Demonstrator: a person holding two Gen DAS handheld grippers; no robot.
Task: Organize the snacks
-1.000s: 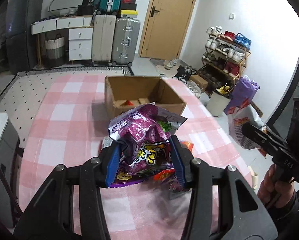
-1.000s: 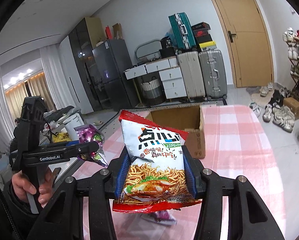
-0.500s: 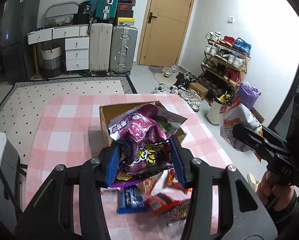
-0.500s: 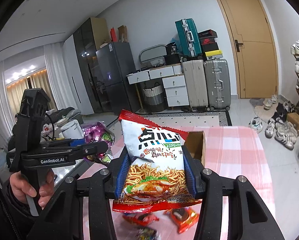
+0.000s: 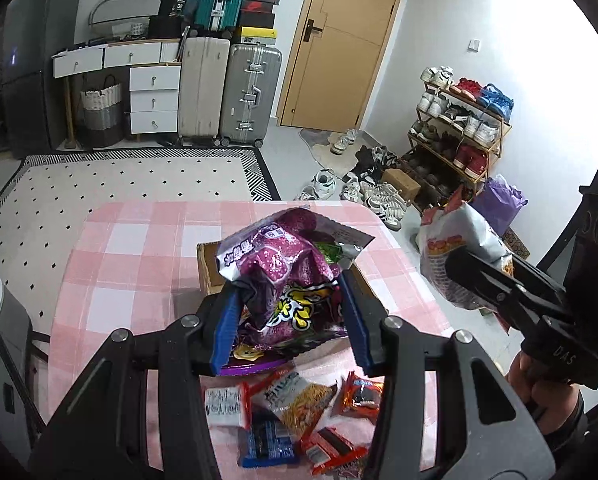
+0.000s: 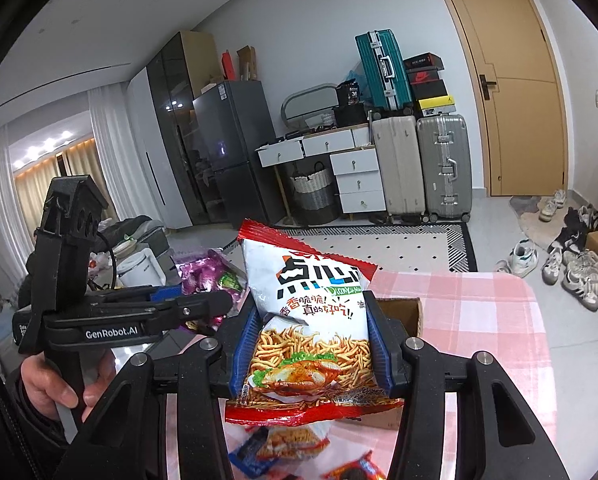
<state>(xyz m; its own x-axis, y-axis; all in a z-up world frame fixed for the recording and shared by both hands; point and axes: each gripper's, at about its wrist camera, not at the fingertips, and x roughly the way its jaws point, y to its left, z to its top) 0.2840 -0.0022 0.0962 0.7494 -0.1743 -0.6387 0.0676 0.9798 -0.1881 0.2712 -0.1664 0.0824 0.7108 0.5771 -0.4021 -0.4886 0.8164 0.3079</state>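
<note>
My left gripper is shut on a purple snack bag, held up above the pink checked table. Behind the bag, an open cardboard box is mostly hidden. My right gripper is shut on a white and red noodle-snack bag, also lifted over the table. That same bag shows at the right of the left wrist view, and the purple bag appears at the left of the right wrist view. Several small snack packets lie on the cloth below.
The box's corner peeks out right of the noodle bag. A person's hand grips the left tool. Beyond the table are a patterned rug, suitcases, a shoe rack and a door.
Both grippers rose and pulled back from the box with their bags. The box now looks smaller and lower in view, and loose packets have come into sight on the table beneath.
</note>
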